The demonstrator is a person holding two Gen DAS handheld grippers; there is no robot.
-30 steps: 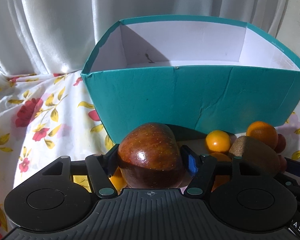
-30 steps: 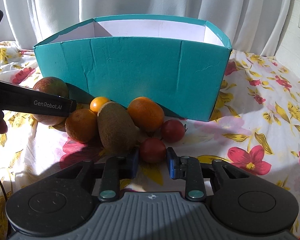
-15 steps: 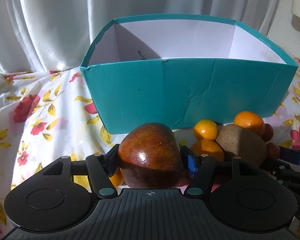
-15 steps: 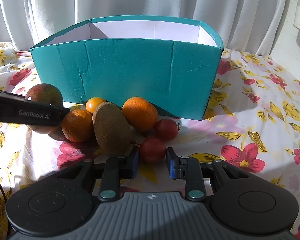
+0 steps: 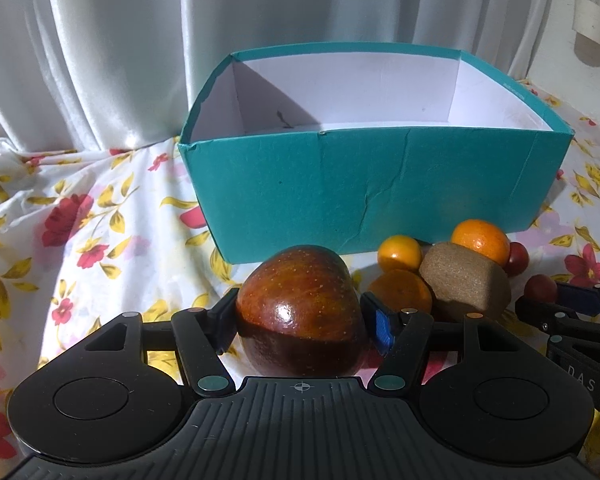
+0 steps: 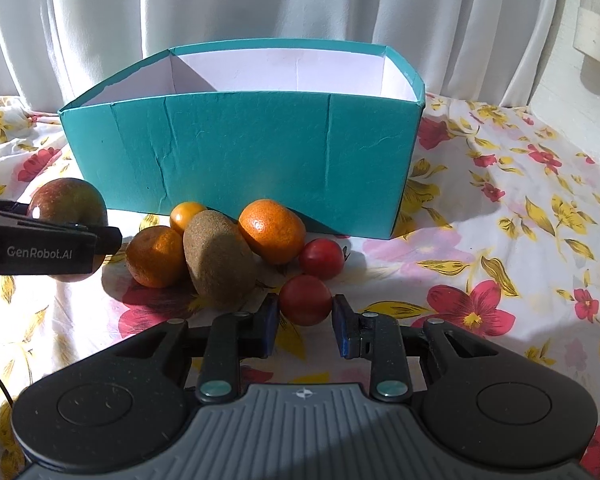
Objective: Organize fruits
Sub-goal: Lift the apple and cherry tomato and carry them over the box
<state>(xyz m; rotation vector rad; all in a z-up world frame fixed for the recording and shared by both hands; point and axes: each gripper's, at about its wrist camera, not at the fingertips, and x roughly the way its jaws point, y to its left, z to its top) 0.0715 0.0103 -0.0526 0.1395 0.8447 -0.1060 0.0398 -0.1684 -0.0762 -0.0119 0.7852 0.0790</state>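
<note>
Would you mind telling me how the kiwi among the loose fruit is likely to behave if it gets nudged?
The kiwi is egg-shaped, so it would probably wobble or roll unevenly rather than straight. Its fuzzy skin likely grips pads well. It leans against the mandarins, so a push may shift them too.

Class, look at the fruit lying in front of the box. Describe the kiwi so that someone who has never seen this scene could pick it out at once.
Start at the big teal box on the flowered cloth; a cluster of fruit lies along its near wall. In the middle of that cluster, between two oranges, sits the kiwi. It is the only brown, fuzzy, egg-shaped fruit; its neighbours are all smooth-skinned and orange or red.
</note>
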